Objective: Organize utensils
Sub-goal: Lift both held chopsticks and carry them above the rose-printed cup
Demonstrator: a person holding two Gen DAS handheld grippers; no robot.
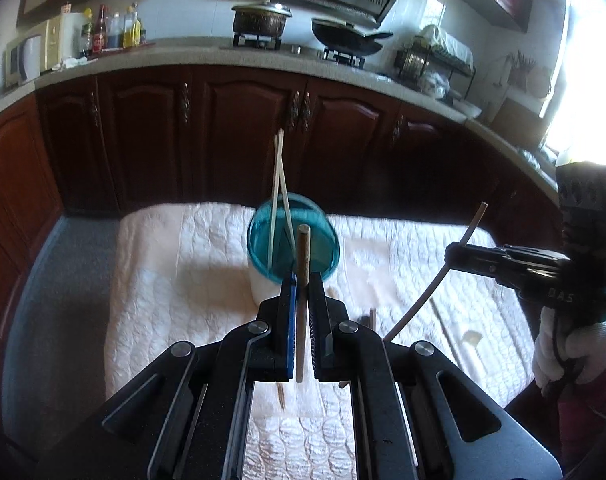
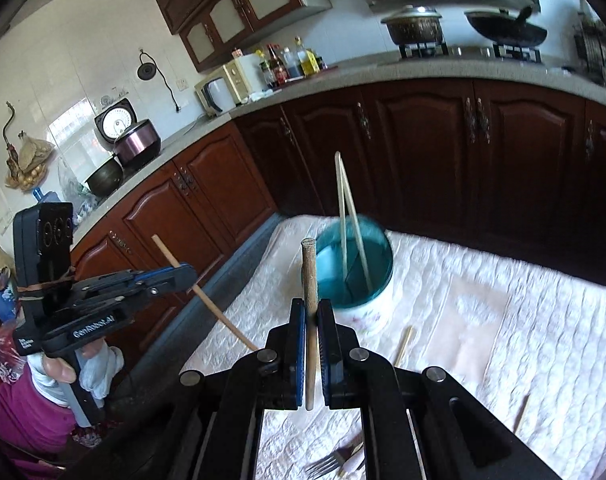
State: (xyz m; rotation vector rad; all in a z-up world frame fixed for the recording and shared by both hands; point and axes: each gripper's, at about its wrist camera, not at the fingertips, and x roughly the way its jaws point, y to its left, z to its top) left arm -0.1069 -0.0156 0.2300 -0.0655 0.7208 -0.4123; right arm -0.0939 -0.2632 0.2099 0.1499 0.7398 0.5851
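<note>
- The left gripper (image 1: 301,280) is clenching a brown chopstick (image 1: 302,264), its jaws pressed on the stick from both sides with the stick standing nearly upright between them, its top end poking above the fingertips.
- The right gripper (image 2: 311,308) is likewise gripping a second chopstick (image 2: 309,280), jaws tight on the shaft, the blunt top end rising just above them.
- Each tool is showing in the other's camera: the right gripper (image 1: 459,254) is reaching in from the right edge with its pale stick (image 1: 439,280) slanting through the jaws, and the left gripper (image 2: 183,274) is reaching in from the left with its stick (image 2: 199,292) angled downward.
- A person's white-gloved hand (image 1: 571,352) is wrapping the right tool's handle.
- The cup (image 1: 293,240), teal inside and white outside, is standing on the white quilted cloth (image 1: 175,280) just beyond both grippers, and it is holding a pair of pale chopsticks (image 1: 279,200) that are leaning together at their tops.
- More utensils are lying on the cloth: a loose chopstick (image 2: 405,344) near the cup, another (image 2: 521,414) toward the right near edge, and a fork (image 2: 331,466) at the near edge.
- Dark wooden cabinets (image 1: 243,128) are running along the far side.
</note>
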